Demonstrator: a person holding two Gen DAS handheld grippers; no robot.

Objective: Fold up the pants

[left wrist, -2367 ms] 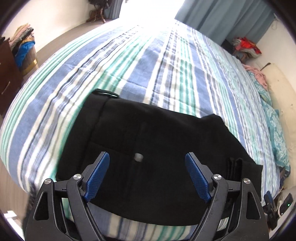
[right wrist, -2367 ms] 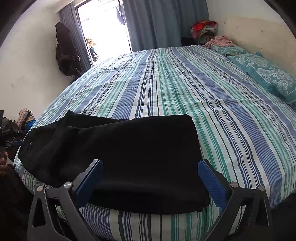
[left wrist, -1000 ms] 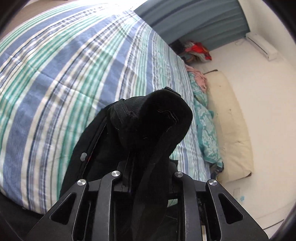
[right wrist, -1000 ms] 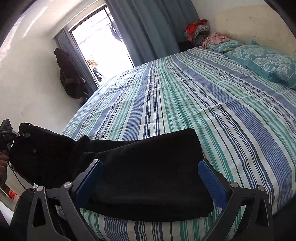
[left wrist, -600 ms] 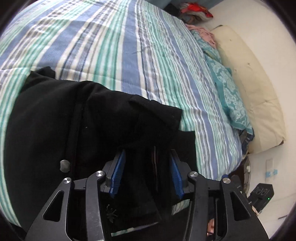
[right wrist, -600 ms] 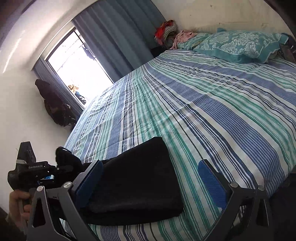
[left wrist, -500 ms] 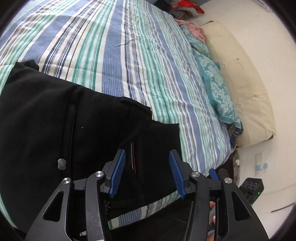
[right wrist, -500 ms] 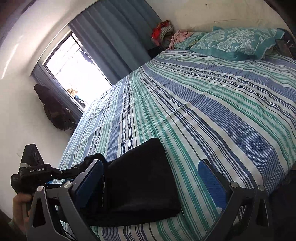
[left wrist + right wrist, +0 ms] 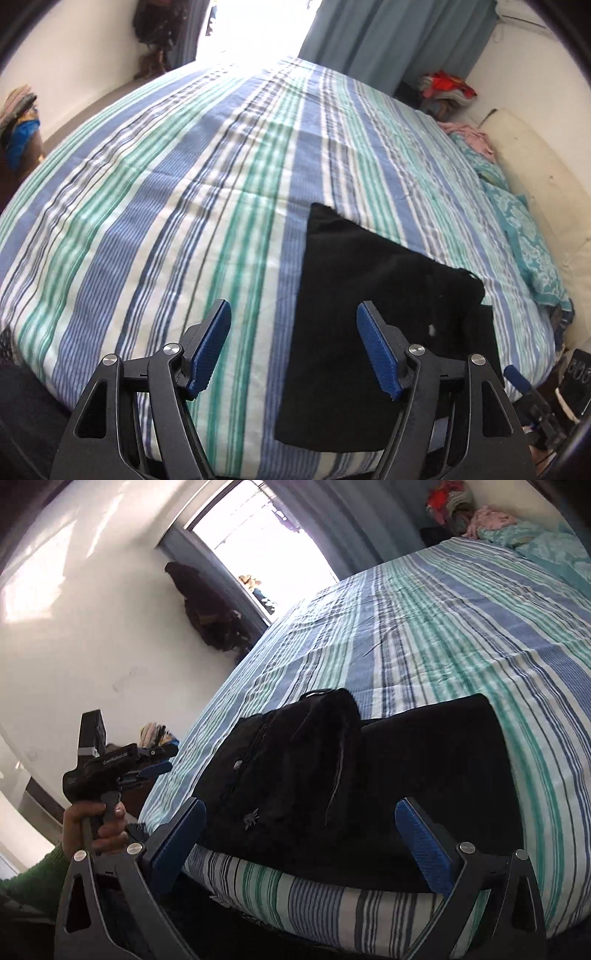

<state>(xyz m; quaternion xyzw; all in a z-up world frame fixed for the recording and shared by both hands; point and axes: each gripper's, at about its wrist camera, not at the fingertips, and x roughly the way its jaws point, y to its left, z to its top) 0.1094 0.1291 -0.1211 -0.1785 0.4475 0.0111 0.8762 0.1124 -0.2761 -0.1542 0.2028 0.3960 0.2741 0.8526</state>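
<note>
The black pants [image 9: 373, 317] lie folded into a stack at the near edge of the striped bed [image 9: 207, 192]. In the right wrist view the waist part [image 9: 295, 760] lies doubled over on top of the flat leg part [image 9: 443, 775]. My left gripper [image 9: 293, 347] is open and empty, above the bed just left of the pants; it also shows in the right wrist view [image 9: 155, 762], held off the bed's left side. My right gripper [image 9: 299, 842] is open and empty, close in front of the pants at the bed edge.
Teal pillows [image 9: 532, 236] and a cream headboard [image 9: 532, 162] lie at the bed's right side. A clothes pile [image 9: 447, 88] sits in the far corner by blue curtains [image 9: 391, 40]. A dark garment [image 9: 210, 616] hangs on the wall by the window.
My left gripper carried the waist end over onto the legs, let it go and opened wide, then drew back to the left. My right gripper stayed open and moved closer to the pants.
</note>
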